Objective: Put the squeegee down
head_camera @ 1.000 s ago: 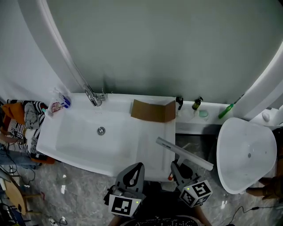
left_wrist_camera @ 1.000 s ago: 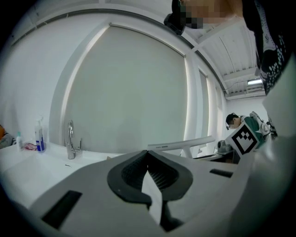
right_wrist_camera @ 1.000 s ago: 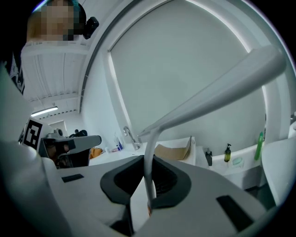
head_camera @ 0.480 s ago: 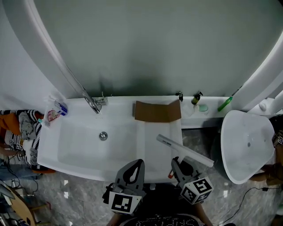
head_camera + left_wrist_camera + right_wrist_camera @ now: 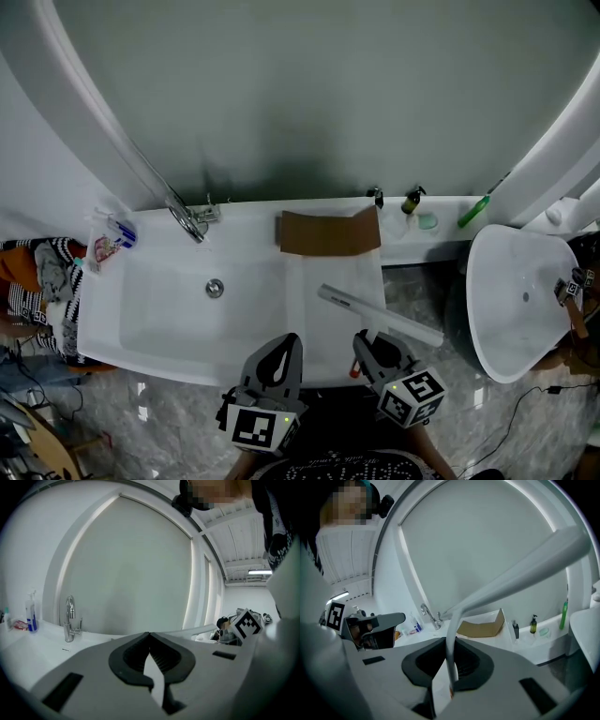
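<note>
We find the right gripper (image 5: 367, 339) clamped, jaws narrowly apart, on the handle of the squeegee (image 5: 380, 316), whose blade hangs over the sink (image 5: 141, 323) at its right side, while the left gripper (image 5: 284, 342) is closed, empty.

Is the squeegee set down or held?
Held: the right gripper is shut on the squeegee handle, blade raised above the sink counter.

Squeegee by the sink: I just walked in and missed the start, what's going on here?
A person holds a gripper in each hand. The right gripper is shut on the squeegee by its handle, blade above the sink counter, not yet set down. The left gripper is shut and empty.
</note>
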Motion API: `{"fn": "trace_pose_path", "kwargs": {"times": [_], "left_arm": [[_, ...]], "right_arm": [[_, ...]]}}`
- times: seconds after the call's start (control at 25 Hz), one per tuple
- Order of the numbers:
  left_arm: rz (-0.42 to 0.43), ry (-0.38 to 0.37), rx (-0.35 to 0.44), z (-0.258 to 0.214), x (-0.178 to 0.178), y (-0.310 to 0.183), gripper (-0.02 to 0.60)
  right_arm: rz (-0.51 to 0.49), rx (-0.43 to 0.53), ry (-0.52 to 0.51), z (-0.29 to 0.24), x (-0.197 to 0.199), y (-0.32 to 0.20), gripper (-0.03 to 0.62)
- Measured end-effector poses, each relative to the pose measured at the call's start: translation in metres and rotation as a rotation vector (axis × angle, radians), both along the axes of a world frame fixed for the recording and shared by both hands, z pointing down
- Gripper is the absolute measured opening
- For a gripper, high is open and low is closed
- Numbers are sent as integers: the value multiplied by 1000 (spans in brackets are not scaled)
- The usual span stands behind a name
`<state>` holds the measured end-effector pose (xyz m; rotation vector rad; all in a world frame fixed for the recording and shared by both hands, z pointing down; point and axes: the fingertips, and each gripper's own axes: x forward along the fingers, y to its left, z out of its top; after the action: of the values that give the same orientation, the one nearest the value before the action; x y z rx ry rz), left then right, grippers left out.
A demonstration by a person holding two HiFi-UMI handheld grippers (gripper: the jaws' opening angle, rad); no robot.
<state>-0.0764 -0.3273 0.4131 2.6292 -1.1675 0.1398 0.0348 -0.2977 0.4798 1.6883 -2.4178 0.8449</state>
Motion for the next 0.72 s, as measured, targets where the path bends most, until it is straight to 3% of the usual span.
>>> {"fn": "trace_pose_path", "kwargs": {"times": [0.36,0.72], "left_arm": [[-21,-18,-36,3,3,-1,5],[-68,-20,-43,2,-5,-12,5]], "right_arm": [[-54,-75,-52,18,7,-15,52],[-85,-159,-190,54,2,-64,52]]}}
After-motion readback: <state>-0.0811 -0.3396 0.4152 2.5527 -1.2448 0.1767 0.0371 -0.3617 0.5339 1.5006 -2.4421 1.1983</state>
